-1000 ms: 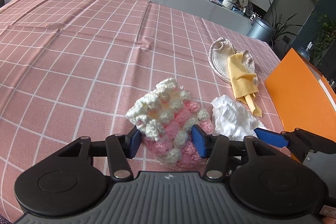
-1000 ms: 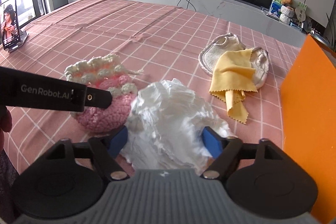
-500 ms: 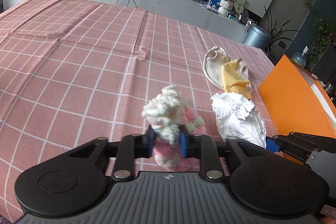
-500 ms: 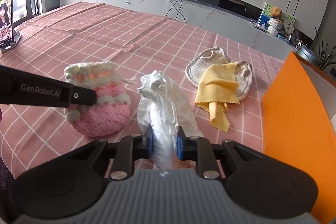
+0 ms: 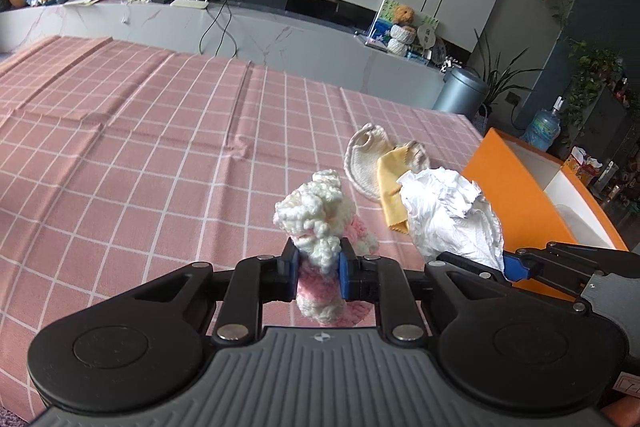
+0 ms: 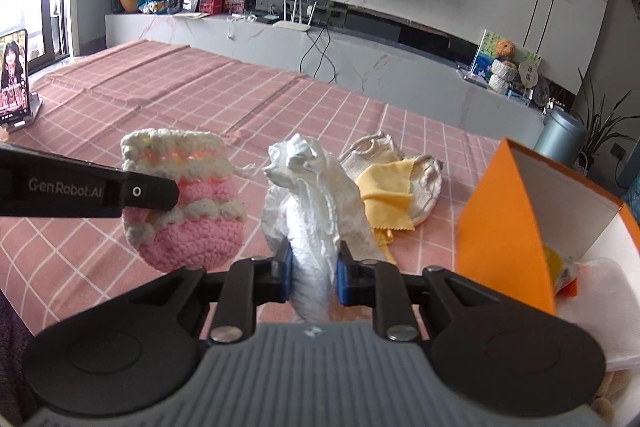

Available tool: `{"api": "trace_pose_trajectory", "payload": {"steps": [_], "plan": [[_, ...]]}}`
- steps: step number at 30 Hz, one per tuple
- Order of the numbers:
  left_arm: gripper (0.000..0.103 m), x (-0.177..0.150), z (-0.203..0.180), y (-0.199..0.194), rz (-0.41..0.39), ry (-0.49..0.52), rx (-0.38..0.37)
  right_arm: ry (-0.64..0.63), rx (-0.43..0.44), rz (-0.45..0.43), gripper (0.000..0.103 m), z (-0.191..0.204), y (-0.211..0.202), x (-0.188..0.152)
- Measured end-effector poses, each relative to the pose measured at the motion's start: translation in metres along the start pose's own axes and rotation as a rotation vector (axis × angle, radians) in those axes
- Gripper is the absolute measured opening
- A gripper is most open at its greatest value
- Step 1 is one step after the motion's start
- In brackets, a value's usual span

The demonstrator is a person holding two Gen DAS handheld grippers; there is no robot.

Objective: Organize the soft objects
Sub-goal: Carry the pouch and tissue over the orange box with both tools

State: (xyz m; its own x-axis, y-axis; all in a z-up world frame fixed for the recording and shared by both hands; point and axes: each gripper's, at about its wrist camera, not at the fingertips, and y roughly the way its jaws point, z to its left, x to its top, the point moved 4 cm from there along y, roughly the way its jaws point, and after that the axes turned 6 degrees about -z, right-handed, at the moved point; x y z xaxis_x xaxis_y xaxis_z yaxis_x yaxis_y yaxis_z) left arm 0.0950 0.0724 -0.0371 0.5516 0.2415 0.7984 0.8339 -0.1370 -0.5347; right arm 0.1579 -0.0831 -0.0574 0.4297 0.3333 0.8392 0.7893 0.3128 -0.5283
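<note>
The pink-and-cream crocheted pouch [image 5: 320, 251] is now squeezed between the jaws of the left gripper [image 5: 318, 269], and the crumpled white cloth [image 6: 316, 211] is pinched the same way in the right gripper [image 6: 313, 277]; a second ago both pairs of jaws stood wide around them on the pink checked tablecloth [image 5: 140, 155]. Both bundles now hang clear of it. I'd say both picks have succeeded, and the open orange box [image 6: 500, 219] just right of the right gripper looks the likely destination, while the yellow cloth [image 6: 384, 187] on the beige bib [image 6: 428, 187] waits ahead.
</note>
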Motion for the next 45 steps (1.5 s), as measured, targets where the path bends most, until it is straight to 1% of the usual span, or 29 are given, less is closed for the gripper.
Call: {"api": "trace_pose_trajectory", "payload": {"steps": [6, 9, 11, 17, 21, 28, 31, 37, 42, 45], "plan": [[0.021, 0.010, -0.017, -0.015, -0.040, 0.028, -0.025, 0.023, -0.016, -0.054, 0.019, -0.014, -0.031, 0.009], [0.021, 0.016, -0.029, -0.022, -0.055, 0.044, -0.056, 0.075, -0.010, -0.068, 0.019, -0.028, -0.046, 0.013], [0.021, 0.020, -0.040, -0.025, -0.066, 0.060, -0.080, 0.088, -0.016, -0.083, 0.019, -0.036, -0.056, 0.016], [0.021, 0.035, -0.080, -0.031, -0.102, 0.129, -0.160, 0.068, -0.092, -0.145, 0.019, -0.068, -0.090, 0.027], [0.021, 0.043, -0.114, -0.029, -0.110, 0.192, -0.226, 0.055, -0.151, -0.161, 0.019, -0.096, -0.108, 0.030], [0.021, 0.049, -0.166, -0.012, -0.078, 0.232, -0.352, 0.055, -0.230, -0.129, 0.019, -0.152, -0.129, 0.024], [0.021, 0.051, -0.187, 0.000, -0.063, 0.260, -0.386, 0.045, -0.266, -0.109, 0.019, -0.173, -0.132, 0.021], [0.021, 0.051, -0.224, 0.025, -0.048, 0.347, -0.406, 0.044, -0.299, -0.070, 0.019, -0.209, -0.126, 0.018], [0.021, 0.043, -0.246, 0.048, -0.013, 0.399, -0.422, 0.079, -0.303, -0.005, 0.020, -0.233, -0.100, 0.012], [0.021, 0.036, -0.254, 0.062, -0.002, 0.439, -0.405, 0.088, -0.307, 0.042, 0.020, -0.242, -0.082, 0.004]]}}
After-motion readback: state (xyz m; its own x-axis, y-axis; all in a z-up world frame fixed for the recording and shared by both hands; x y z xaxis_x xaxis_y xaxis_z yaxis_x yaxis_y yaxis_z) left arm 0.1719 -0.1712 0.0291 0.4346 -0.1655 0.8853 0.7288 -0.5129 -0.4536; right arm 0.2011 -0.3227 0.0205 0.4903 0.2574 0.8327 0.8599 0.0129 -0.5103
